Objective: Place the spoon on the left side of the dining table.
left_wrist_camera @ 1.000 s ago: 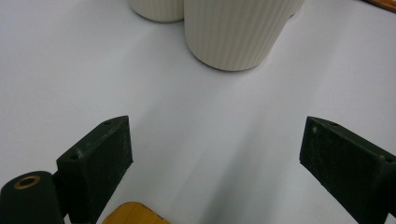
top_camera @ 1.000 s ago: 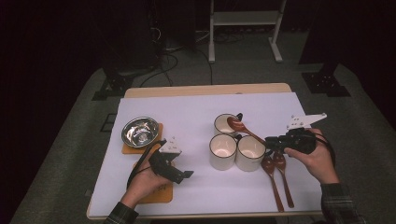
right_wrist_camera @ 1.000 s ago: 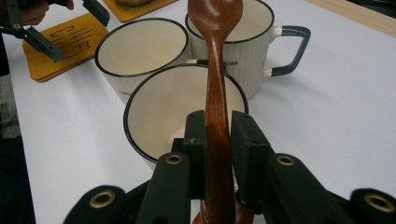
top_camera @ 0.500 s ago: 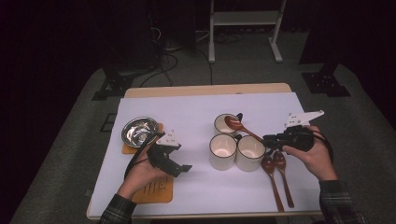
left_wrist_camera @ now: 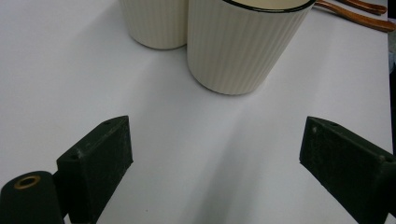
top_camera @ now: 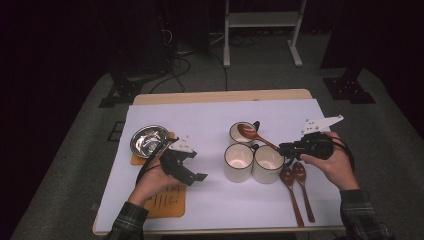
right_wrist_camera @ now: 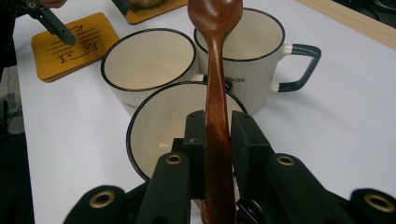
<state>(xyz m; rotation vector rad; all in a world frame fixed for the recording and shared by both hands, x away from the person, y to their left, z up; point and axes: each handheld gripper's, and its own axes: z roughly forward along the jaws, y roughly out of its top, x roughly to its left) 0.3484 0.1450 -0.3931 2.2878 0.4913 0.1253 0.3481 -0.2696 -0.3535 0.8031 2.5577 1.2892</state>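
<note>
Right tool (top_camera: 286, 148): clamped on the handle of a wooden spoon (top_camera: 250, 133); the right gripper view shows both pads (right_wrist_camera: 195, 144) pressing the handle (right_wrist_camera: 218, 140) from either side.
Spoon position: bowl end (right_wrist_camera: 215, 13) lies over the far mug (top_camera: 241, 133), at 12 o'clock of the mug cluster; handle crosses above the near right mug (top_camera: 268, 163).
Left tool (top_camera: 192, 176): wide open, nothing between the jaws; the left gripper view shows bare white counter (left_wrist_camera: 187, 140) between them.
Left tool place: at 9 o'clock of the mugs, apart from them, pointing toward the near left mug (top_camera: 238, 161).
Mugs: three cream ribbed mugs, close together; the right gripper view shows a dark handle (right_wrist_camera: 299, 65) on the far one and small lettering, too small to read fully.
Spare spoons (top_camera: 296, 192): two, flat on the counter at 5 o'clock of the mugs.
Steel bowl (top_camera: 148, 140): on a coaster (top_camera: 135, 159), at 9 o'clock.
Second coaster (top_camera: 167, 201): by the left hand (top_camera: 152, 182).
</note>
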